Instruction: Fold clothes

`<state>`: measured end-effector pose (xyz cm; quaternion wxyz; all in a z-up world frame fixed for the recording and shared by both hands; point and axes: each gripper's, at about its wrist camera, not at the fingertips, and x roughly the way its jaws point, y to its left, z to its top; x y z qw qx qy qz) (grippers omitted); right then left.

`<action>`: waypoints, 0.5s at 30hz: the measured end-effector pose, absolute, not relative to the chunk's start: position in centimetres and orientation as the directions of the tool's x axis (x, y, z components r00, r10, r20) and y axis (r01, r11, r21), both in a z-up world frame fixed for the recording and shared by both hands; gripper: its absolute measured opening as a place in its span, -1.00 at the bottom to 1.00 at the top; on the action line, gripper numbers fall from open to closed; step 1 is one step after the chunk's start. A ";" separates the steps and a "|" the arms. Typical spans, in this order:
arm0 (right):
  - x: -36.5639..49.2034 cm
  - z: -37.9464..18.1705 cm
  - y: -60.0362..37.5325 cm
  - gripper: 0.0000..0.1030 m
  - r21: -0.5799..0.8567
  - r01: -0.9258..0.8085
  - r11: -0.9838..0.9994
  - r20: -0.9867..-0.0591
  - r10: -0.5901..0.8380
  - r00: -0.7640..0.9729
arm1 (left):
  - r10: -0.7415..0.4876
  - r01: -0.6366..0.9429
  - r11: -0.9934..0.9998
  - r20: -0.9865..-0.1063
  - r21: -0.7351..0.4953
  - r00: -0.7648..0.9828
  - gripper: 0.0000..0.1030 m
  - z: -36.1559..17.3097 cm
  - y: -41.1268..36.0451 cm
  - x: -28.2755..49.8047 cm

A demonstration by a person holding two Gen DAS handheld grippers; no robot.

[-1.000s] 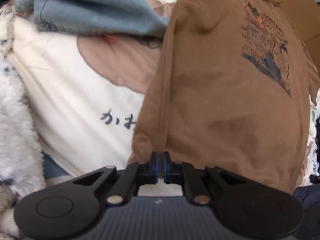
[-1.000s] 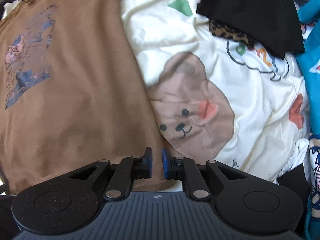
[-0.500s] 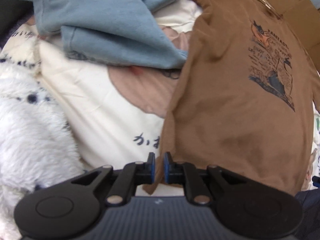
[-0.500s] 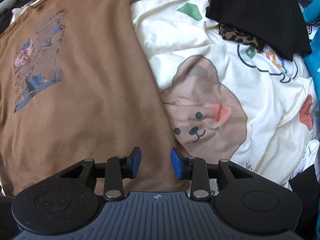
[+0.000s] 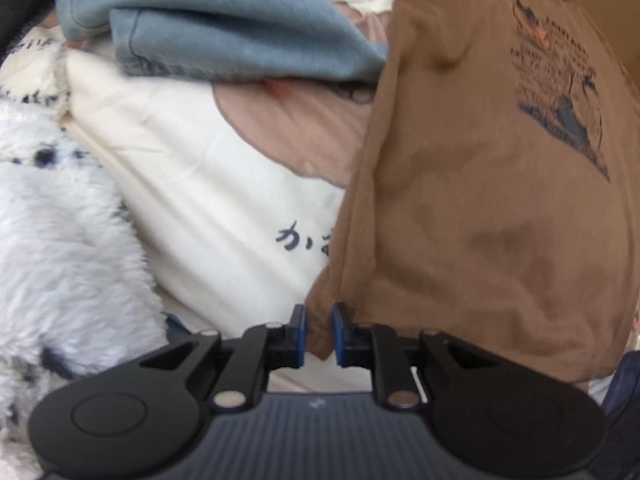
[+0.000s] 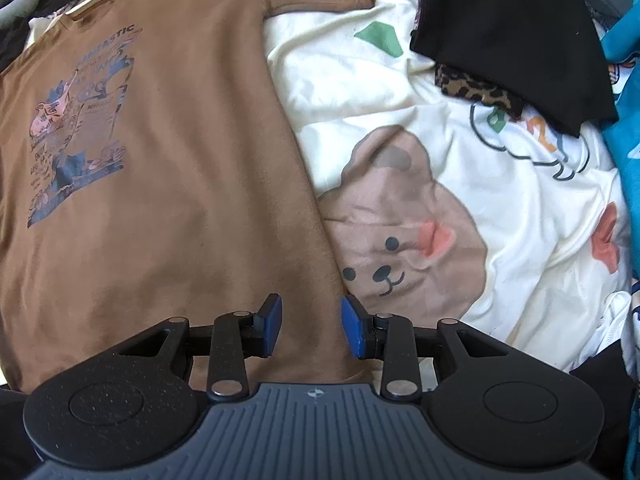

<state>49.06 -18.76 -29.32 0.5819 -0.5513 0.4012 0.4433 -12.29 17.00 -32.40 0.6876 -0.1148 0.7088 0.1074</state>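
Note:
A brown t-shirt (image 6: 168,184) with a blue and pink print lies spread flat, front up, on a cream bedsheet (image 6: 520,208) with a bear picture. In the left wrist view the shirt (image 5: 500,208) fills the right side. My left gripper (image 5: 318,334) stands at the shirt's bottom left hem corner, its jaws slightly apart with the brown corner between them. My right gripper (image 6: 312,330) is open over the shirt's bottom right hem, holding nothing.
A blue-grey garment (image 5: 224,20) lies piled at the upper left, next to a fluffy white blanket (image 5: 60,240). A black garment (image 6: 508,32) over a leopard-print piece (image 6: 476,88) lies at the upper right, teal cloth (image 6: 628,140) at the right edge.
My right gripper has opened and let go of the shirt's bottom right hem. My left gripper's jaws have parted a little at the left corner and it has shifted left.

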 end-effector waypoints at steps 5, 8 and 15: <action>49.3 -29.1 -18.7 -0.22 -0.303 -0.953 0.017 -0.949 0.087 0.304 | -0.001 -0.249 0.968 -0.999 0.010 -0.043 -0.65 -33.1 16.2 -12.2; 49.3 -29.1 -18.7 -0.22 -0.306 -0.952 0.023 -0.948 0.090 0.306 | 0.015 -0.173 0.985 -0.999 0.021 -0.035 -0.65 -33.1 15.4 -12.5; 49.2 -29.2 -18.8 -0.22 -0.302 -0.953 0.032 -0.947 0.101 0.304 | 0.002 -0.051 0.999 -1.000 0.001 0.020 -0.56 -33.0 14.5 -13.5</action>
